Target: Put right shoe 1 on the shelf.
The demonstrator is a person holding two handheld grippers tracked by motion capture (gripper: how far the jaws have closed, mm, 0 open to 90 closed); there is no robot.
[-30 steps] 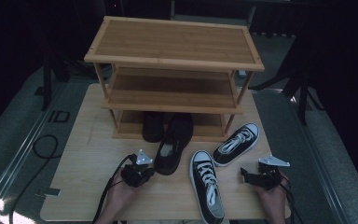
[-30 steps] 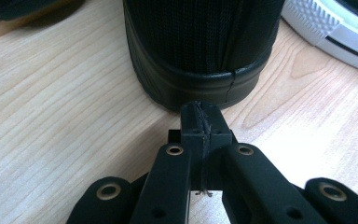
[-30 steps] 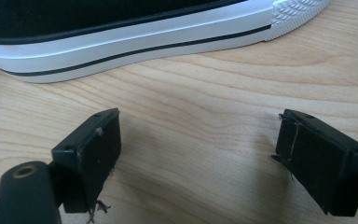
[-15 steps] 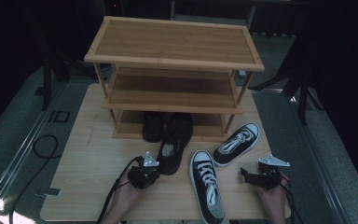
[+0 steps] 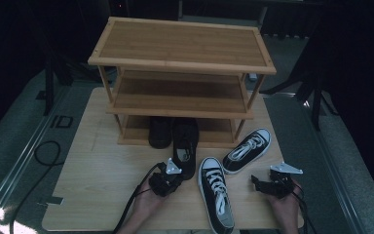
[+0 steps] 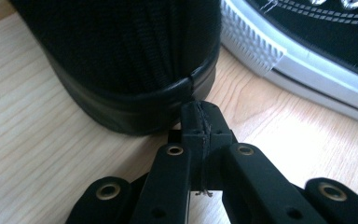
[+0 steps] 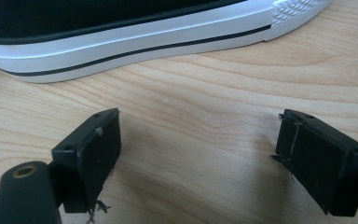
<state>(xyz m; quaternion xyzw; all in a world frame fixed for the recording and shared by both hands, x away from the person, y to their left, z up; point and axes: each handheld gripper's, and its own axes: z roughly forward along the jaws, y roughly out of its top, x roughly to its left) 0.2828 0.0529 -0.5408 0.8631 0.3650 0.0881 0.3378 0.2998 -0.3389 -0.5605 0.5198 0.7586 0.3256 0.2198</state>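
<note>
left claw (image 6: 200, 122) being held pinched together, nothing between, at black shoe (image 6: 135, 60) heel | right claw (image 7: 214, 154) being held wide above counter (image 7: 205, 88) beside sneaker (image 7: 121, 32), likely readied for a grasp

Left black two-jaw gripper (image 5: 165, 181): held in the left hand (image 5: 146, 202), jaws pressed together, tips at the heel of the black slip-on shoe (image 6: 130, 60). Right black two-jaw gripper (image 5: 271, 184): held in the right hand (image 5: 285, 207), jaws spread wide, well right of that shoe.
</note>
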